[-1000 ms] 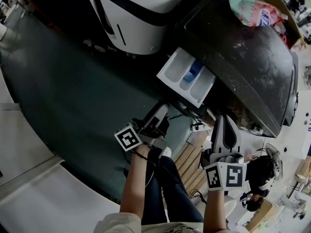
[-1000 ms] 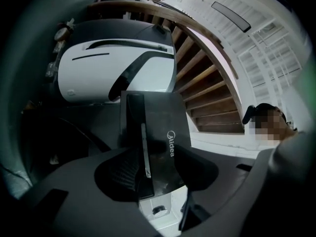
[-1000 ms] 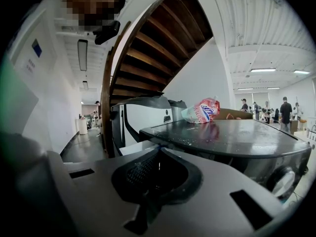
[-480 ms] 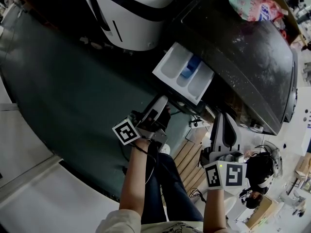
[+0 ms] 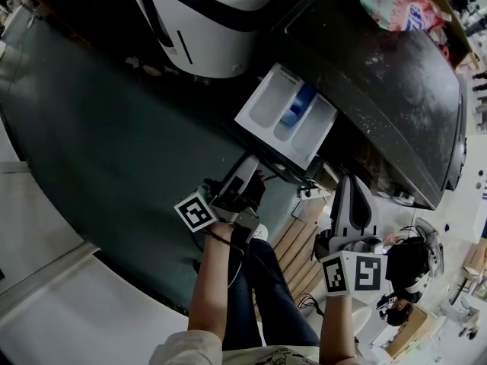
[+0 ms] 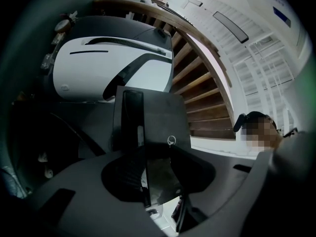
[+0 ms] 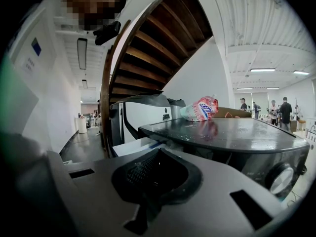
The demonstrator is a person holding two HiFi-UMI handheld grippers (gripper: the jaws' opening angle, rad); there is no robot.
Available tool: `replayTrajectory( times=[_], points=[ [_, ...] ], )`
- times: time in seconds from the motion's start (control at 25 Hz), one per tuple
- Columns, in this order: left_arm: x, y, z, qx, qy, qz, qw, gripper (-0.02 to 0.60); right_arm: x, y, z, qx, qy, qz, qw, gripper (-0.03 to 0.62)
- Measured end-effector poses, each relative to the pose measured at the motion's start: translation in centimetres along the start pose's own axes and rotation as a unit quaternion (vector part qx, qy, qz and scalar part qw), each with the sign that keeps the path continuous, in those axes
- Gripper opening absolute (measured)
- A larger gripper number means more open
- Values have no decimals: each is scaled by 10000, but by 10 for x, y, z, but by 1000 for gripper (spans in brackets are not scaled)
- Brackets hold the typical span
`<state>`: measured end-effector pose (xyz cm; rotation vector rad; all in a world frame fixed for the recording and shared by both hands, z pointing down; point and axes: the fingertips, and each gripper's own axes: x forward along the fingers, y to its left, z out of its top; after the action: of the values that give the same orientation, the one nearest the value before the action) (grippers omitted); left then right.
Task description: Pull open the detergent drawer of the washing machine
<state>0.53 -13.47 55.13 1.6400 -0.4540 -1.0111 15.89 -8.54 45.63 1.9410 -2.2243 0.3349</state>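
Note:
The dark washing machine (image 5: pixel 396 90) fills the upper right of the head view. Its white detergent drawer (image 5: pixel 285 116) stands pulled out, showing compartments and a blue insert. My left gripper (image 5: pixel 253 172) points at the drawer's front from just below it. In the left gripper view the dark front panel (image 6: pixel 158 117) rises right beyond the fingertips (image 6: pixel 163 181). These jaws have just been closing, a gap still shows between them, and I see nothing pinched there. My right gripper (image 5: pixel 351 185) hangs shut and empty to the right, below the machine (image 7: pixel 237 132).
A white rounded appliance (image 5: pixel 213 21) stands left of the washer. A colourful detergent bag (image 5: pixel 399 14) lies on the washer's lid. A wooden staircase (image 6: pixel 202 78) curves overhead. The person's legs in jeans (image 5: pixel 259 295) are below the grippers. People (image 7: pixel 284 107) stand far off.
The drawer shows slightly further out toward the left of the head view. My left gripper has shifted only a little. The right gripper has not moved.

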Motion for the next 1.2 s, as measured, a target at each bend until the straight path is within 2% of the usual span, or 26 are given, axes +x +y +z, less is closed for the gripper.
replayTrajectory(
  times=[0.28,0.36,0.52,0.6,0.76,0.84,0.92,1.08,1.2],
  points=[
    [-6,0,-1,107,-17,107,9999,175,-3,3,-1,-3,10,22,10000,14],
    [-8,1,1,224,-16,210,9995,175,-3,3,0,1,8,23,10000,15],
    [-21,-4,8,208,-232,534,9981,181,-6,4,6,-14,-2,16,10000,14],
    [-27,-13,10,436,-193,714,9963,186,-8,5,12,-29,-23,7,10000,14],
    [-26,-53,16,1362,3,915,9864,181,-12,6,32,-33,-96,-25,9999,14],
    [-21,-77,19,1891,105,1035,9764,176,-14,5,45,-27,-148,-41,9999,14],
    [-11,-104,21,2491,254,1136,9615,166,-17,4,61,-1,-229,-57,9997,14],
    [12,-163,21,3621,590,1345,9205,135,-29,7,99,0,-386,-93,9992,14],
    [33,-208,24,4323,653,1457,8875,107,-38,9,131,-18,-544,-93,9985,14]
  ],
)
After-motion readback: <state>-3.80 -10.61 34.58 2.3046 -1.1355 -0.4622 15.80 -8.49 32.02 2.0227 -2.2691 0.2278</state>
